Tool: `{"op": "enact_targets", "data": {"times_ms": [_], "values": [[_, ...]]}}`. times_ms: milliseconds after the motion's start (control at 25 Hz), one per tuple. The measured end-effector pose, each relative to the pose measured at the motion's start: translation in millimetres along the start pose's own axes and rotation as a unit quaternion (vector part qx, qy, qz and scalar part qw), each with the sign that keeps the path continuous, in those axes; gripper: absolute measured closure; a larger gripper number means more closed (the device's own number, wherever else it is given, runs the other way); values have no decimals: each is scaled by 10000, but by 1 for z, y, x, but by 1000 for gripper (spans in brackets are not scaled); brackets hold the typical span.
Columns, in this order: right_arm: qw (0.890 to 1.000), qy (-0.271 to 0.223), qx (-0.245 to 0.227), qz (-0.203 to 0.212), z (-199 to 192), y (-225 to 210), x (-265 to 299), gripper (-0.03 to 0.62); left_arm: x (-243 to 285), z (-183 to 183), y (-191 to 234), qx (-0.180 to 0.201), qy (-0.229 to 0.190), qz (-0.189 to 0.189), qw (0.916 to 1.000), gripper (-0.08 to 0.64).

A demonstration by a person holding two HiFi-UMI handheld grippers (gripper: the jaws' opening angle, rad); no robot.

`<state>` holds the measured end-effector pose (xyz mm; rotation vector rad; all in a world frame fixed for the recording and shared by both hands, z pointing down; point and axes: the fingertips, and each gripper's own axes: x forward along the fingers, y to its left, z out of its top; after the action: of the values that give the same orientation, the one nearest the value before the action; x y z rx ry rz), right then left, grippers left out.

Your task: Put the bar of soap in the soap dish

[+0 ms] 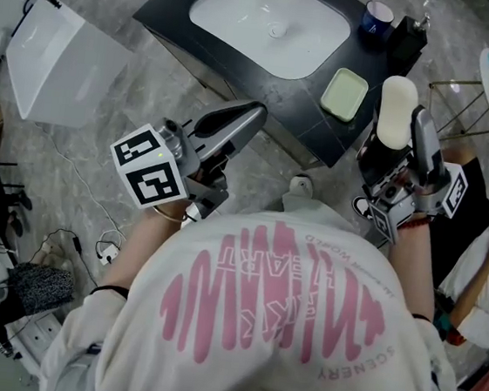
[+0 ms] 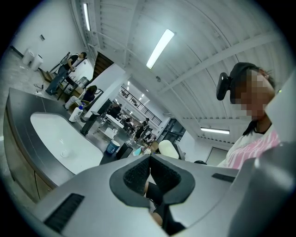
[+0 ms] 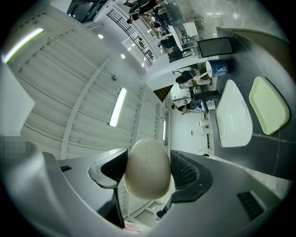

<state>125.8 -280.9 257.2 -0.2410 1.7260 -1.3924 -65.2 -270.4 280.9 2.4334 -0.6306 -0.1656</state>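
Observation:
A cream oval bar of soap [image 1: 397, 109] stands upright in my right gripper [image 1: 399, 136], which is shut on it in the air just in front of the dark counter [image 1: 303, 101]. In the right gripper view the soap [image 3: 147, 169] fills the gap between the ribbed pads. The pale green soap dish [image 1: 345, 94] lies empty on the counter, just left of the soap; it also shows as the green dish [image 3: 269, 105] at the right. My left gripper [image 1: 252, 112] is shut on nothing, held before the counter's front edge; its pads [image 2: 138, 176] touch.
A white sink basin [image 1: 269, 22] is set in the counter, with a blue cup [image 1: 378, 20] and a black dispenser [image 1: 408, 42] behind the dish. A white bin [image 1: 62, 60] stands left, a wire stand [image 1: 466, 101] and a seated person [image 1: 483, 261] right. Cables lie on the floor.

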Motion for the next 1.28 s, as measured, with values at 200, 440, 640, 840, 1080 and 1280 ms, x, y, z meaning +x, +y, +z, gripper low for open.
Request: {"op": "enact_targets", "data": {"times_ms": [200,440,640,840,1080,1280], "values": [[9998,129,82,-118,19,-18,8,296,10,2,13,-75,-30,160,9998,549],[9982,255,-26,-546,43,-47,16,296,14,9,26,-103,-74,421,9990,549],[9949,374,-68,-937,65,-80,18,295,11,13,39,-104,-190,742,9970,549],[9899,576,-68,-1292,81,-114,11,296,19,11,49,-120,-212,943,9952,551],[9855,797,-75,-1498,87,-140,16,296,19,11,50,-167,-236,1101,9935,549],[9830,909,-93,-1592,98,-158,17,296,25,8,55,-214,-270,1223,9919,549]]}}
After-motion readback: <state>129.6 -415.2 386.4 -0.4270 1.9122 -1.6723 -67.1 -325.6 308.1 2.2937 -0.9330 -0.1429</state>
